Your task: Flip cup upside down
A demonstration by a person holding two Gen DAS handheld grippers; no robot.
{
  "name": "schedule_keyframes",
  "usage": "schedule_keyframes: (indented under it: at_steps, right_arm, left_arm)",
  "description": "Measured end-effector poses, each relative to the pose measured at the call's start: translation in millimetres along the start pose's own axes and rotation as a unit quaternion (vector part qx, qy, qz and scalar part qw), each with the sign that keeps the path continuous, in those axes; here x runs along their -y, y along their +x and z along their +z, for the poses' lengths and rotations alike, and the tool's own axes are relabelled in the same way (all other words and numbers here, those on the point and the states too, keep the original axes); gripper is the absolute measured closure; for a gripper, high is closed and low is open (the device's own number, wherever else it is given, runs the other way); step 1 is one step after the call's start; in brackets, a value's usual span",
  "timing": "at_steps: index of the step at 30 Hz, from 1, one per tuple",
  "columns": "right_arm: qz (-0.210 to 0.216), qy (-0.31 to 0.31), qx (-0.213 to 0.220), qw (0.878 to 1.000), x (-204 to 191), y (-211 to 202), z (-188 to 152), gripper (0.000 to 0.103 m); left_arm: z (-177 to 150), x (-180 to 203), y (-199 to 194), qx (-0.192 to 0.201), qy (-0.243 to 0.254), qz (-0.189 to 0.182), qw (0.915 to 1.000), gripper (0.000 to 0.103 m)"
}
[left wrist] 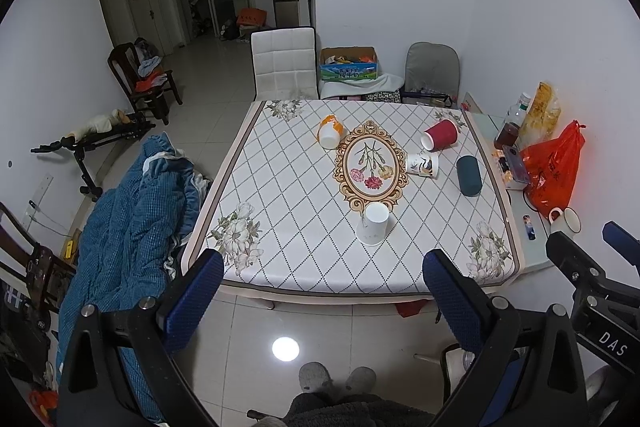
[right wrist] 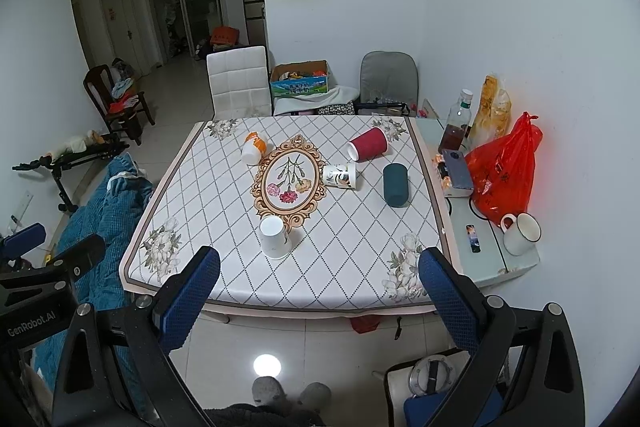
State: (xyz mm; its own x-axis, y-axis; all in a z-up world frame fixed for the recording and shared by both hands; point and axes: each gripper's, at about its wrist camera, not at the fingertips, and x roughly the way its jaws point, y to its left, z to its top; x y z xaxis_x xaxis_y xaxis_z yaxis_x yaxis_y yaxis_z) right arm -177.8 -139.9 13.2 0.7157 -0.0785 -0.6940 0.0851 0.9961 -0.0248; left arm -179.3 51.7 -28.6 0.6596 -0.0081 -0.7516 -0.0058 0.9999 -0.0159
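The left gripper [left wrist: 322,291] hangs in the air off the near edge of the table [left wrist: 288,227], its blue-padded fingers [left wrist: 192,303] spread wide apart and holding nothing; the right gripper [right wrist: 318,291] is level with it, also spread wide and empty, and each shows at the side of the other's view. Straight ahead at 12 o'clock from the left gripper, closest to the near edge, a white cup [left wrist: 374,223] stands upside down on its rim, its base up, touching the lower scroll of the oval flower medallion [left wrist: 372,165] printed in the middle of the tablecloth. Past the medallion at 1 o'clock a white cup with a bird print [left wrist: 422,165] lies on its side, and just beyond it a red cup [left wrist: 440,135] lies on its side too, its mouth turned toward the near left. A dark green cup [left wrist: 469,175] lies on its side at 2 o'clock, apart from the others. At 11 o'clock an orange-and-white cup [left wrist: 330,133] lies tipped over with its open mouth facing the grippers. On the glass side table [right wrist: 492,267] to the right stand a white enamel mug [right wrist: 520,233], a red plastic bag [right wrist: 504,171] and a bottle [right wrist: 456,127]. A white chair [left wrist: 284,65] stands at the far edge of the table, and a blue blanket [left wrist: 128,211] is heaped at 9 o'clock.
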Motion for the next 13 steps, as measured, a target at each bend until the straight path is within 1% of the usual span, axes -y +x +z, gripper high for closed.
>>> schedule_keyframes:
  at_steps: [8, 13]
  right_arm:
    - [0.002, 0.000, 0.000, 1.000, 0.8, -3.8, -4.1, 0.002]
    - [0.005, -0.001, -0.001, 1.000, 1.7, -8.2, -7.7, 0.002]
  left_arm:
    - [-0.8, -0.1, -0.1, -0.002, 0.000, 0.000, 1.0000, 0.001]
    - [-14.2, 2.4, -8.8, 0.000, 0.005, -0.004, 1.0000, 0.001]
